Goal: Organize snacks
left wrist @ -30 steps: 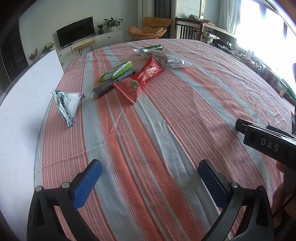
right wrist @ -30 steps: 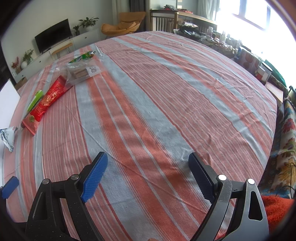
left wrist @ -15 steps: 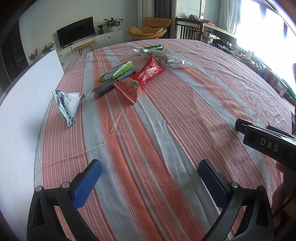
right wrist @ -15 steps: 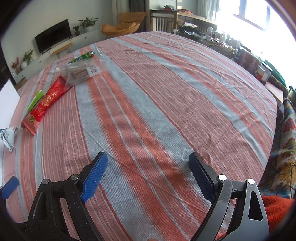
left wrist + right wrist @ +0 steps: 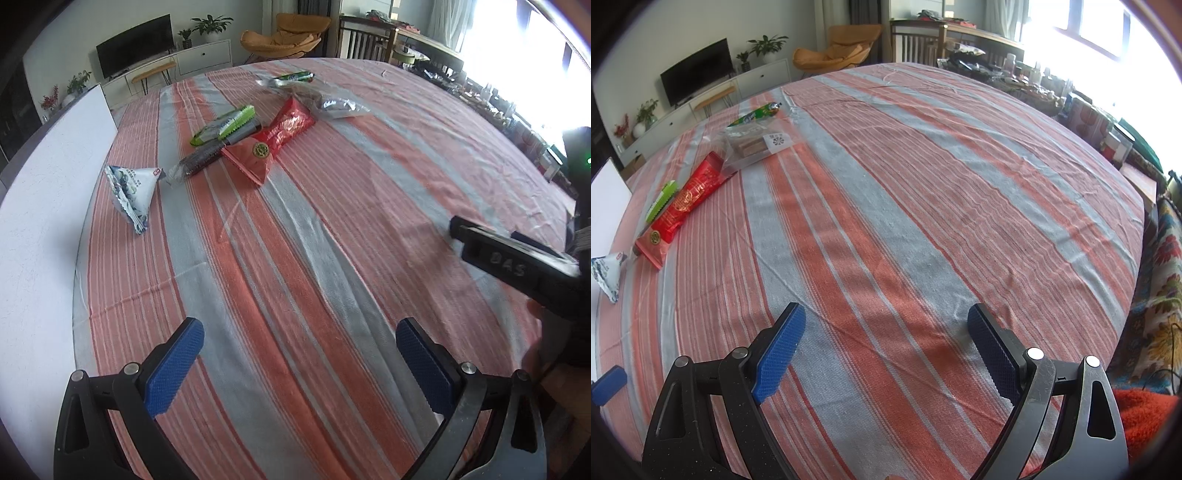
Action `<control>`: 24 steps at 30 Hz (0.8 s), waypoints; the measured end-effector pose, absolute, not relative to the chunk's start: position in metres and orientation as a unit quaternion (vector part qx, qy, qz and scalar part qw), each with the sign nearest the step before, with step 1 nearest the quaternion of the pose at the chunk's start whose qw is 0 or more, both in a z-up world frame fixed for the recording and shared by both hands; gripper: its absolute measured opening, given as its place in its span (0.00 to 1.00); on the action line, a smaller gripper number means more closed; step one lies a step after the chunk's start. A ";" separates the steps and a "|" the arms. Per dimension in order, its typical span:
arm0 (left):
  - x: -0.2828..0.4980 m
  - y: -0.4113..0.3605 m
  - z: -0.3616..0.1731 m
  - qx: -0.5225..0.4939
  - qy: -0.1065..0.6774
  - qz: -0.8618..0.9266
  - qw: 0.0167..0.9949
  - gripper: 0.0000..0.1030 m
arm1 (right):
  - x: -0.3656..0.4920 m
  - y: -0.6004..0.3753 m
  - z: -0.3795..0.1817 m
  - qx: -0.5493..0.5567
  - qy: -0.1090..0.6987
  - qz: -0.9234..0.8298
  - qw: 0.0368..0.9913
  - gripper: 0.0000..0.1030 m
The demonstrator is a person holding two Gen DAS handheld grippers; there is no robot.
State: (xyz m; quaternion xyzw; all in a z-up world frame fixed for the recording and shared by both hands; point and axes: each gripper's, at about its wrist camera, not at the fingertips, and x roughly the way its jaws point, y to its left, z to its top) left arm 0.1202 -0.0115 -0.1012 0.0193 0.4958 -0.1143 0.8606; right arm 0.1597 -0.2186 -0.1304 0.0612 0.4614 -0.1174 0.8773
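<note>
Several snacks lie on the far part of the striped tablecloth (image 5: 295, 240). A red packet (image 5: 273, 138) lies beside a green-and-white packet (image 5: 223, 125) and a dark packet (image 5: 195, 162). A white-and-blue triangular pouch (image 5: 131, 188) lies to their left. A clear bag (image 5: 332, 105) and a green sausage stick (image 5: 295, 77) lie farther back. My left gripper (image 5: 299, 354) is open and empty over the near cloth. My right gripper (image 5: 886, 343) is open and empty; its side shows in the left wrist view (image 5: 517, 266). The red packet (image 5: 683, 206) and clear bag (image 5: 757, 144) show far left in the right wrist view.
A white board (image 5: 40, 229) lies along the table's left edge. A TV stand (image 5: 177, 66), an orange chair (image 5: 291, 35) and a cluttered sideboard (image 5: 1034, 92) stand behind the table. A patterned fabric (image 5: 1160, 295) hangs off the right.
The right gripper has shifted slightly in the left wrist view and looks blurred. The snacks have not moved and both grippers stay open.
</note>
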 end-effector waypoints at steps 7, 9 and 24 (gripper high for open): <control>0.159 0.021 -0.015 0.030 0.454 -0.076 0.887 1.00 | 0.160 -0.219 -0.130 0.061 0.461 -0.117 0.877 0.89; 0.186 0.026 -0.011 0.058 0.483 -0.048 0.873 1.00 | 0.160 -0.219 -0.130 0.061 0.461 -0.117 0.877 0.89; 0.251 0.063 -0.112 -0.004 0.532 0.047 0.846 0.88 | 0.159 -0.218 -0.130 0.061 0.461 -0.117 0.878 0.89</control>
